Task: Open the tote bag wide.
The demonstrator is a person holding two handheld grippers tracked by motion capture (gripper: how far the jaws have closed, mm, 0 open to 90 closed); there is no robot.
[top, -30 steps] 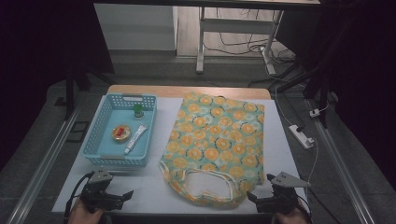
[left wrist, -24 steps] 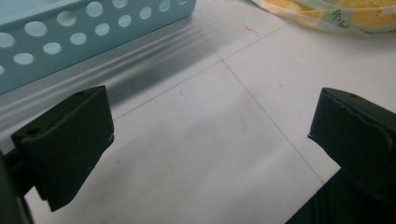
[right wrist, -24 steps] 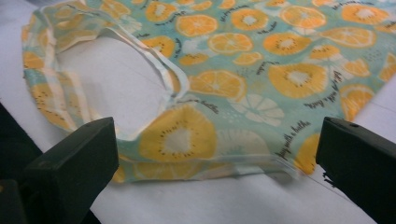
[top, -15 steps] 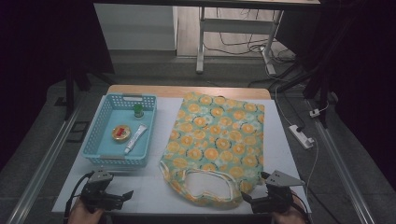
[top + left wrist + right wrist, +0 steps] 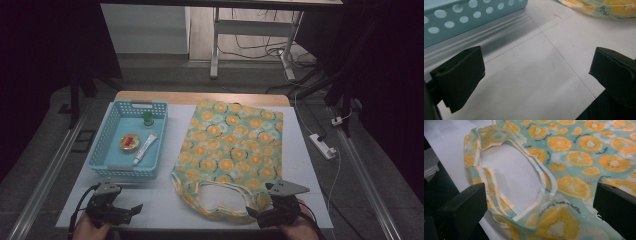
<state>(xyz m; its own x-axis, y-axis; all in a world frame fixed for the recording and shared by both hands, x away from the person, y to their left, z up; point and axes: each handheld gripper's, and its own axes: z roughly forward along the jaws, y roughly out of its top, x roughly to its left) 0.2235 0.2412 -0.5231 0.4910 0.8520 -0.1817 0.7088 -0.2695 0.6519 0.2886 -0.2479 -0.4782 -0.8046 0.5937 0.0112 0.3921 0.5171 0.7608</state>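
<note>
White tabletop (image 5: 165,210) is dim; right gripper (image 5: 539,220), jaws apart, hangs over tote bag (image 5: 232,150) handles at five o'clock, risking a single-layer snag; left gripper (image 5: 534,82) gapes, empty.

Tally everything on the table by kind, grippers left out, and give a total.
Fabric tote bag: 1
Blue basket: 1
Green-capped bottle: 1
Round tin: 1
White tube: 1
Total: 5
</note>
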